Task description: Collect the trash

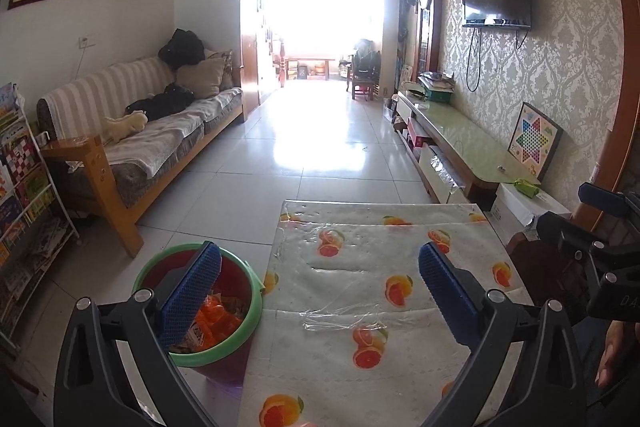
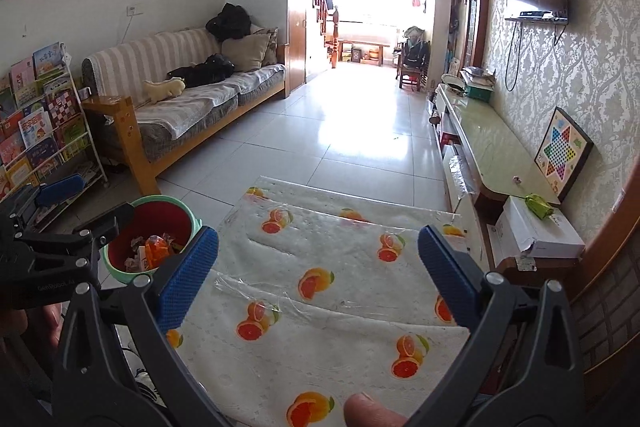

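A bin (image 1: 152,269) with a green rim and red inside stands on the floor at the table's left edge, with orange and pale wrappers (image 1: 218,321) in it. My left gripper (image 1: 320,291) hangs open above the bin's rim and the table (image 1: 360,239), nothing between its blue pads (image 1: 192,291). The right gripper (image 2: 318,277) is also wide open over the fruit-print tablecloth (image 2: 340,259) and holds nothing. In the right wrist view the bin (image 2: 192,223) shows at the left, with wrappers (image 2: 154,249) inside and the left gripper (image 2: 86,205) beside it.
A sofa (image 1: 132,131) and a book rack (image 1: 24,195) line the left wall. A low TV cabinet (image 1: 460,131) runs along the right, with a white box (image 2: 536,231) and a green packet (image 2: 538,205) on it. A fingertip (image 2: 368,411) shows at the bottom edge.
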The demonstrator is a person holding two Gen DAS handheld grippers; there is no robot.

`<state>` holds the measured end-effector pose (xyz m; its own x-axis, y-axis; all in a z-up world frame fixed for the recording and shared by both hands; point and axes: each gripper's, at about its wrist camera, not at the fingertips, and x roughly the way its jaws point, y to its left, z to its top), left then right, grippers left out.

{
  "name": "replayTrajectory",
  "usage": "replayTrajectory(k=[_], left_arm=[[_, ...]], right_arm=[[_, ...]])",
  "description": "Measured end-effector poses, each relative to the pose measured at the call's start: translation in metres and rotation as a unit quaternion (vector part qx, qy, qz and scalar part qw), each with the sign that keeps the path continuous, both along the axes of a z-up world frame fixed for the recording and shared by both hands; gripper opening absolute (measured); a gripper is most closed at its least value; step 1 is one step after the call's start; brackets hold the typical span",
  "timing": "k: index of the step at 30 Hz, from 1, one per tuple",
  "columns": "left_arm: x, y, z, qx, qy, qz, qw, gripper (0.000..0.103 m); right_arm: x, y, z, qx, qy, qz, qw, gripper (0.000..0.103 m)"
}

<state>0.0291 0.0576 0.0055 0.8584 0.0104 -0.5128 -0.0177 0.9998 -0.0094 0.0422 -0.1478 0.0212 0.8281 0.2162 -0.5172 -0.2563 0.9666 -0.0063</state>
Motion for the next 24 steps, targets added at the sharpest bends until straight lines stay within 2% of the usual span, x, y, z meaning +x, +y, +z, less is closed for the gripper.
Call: replayTrajectory(k=[9,16,24], left_arm=[[-0.017,-0.006,0.008,0.016,0.006,0.004,0.9998,0.095],[-0.020,-0.012,0.009,0.023,0.005,-0.004,0.9997,0.095],[-0.020,-0.009,0.008,0.020,-0.001,0.018,0.9996,0.095]], right_arm=[[-0.023,-0.007,0.006,0.012,-0.013,-0.012,1.000,0.098],[-0.022,-0.003,0.007,0.006,-0.014,-0.017,1.000,0.098],[-0.023,0.005,0.006,0.008,-0.013,-0.012,1.000,0.098]])
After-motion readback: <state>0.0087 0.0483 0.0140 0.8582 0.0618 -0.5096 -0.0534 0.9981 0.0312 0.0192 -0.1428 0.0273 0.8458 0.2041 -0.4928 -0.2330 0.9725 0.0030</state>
